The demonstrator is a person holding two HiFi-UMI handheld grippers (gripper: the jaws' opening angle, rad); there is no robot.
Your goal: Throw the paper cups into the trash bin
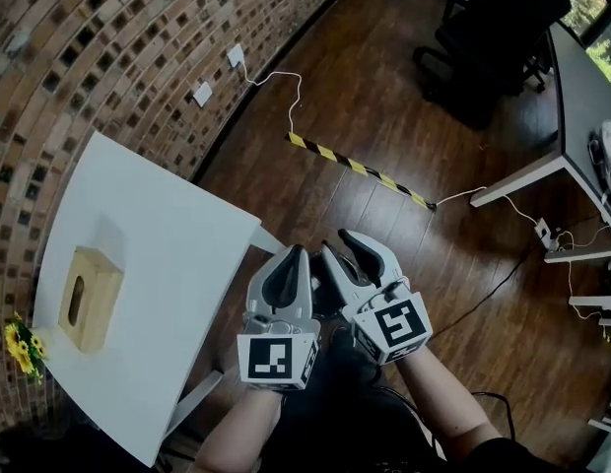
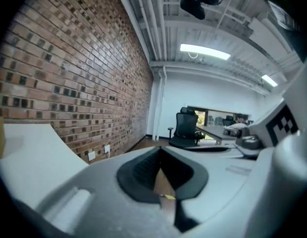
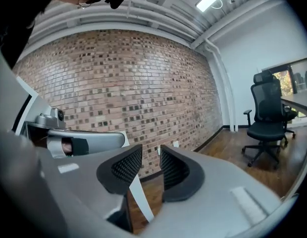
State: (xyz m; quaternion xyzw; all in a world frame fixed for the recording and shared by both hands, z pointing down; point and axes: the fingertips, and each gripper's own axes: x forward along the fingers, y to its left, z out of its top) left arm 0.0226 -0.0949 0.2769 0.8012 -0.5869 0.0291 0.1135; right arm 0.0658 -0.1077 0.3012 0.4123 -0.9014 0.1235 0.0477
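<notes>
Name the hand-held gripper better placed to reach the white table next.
Left, probably. The left hand-held gripper hovers nearest the white table; the right hand-held gripper sits on its far side, jaws slightly apart and empty. No cups or bin show.

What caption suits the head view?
Left gripper and right gripper side by side above the floor, beside a white table.

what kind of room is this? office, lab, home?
Most likely an office or lab workspace. A black office chair sits beside a grey desk, a striped cable cover runs across the wood floor, and one side is a bare brick wall.
</notes>
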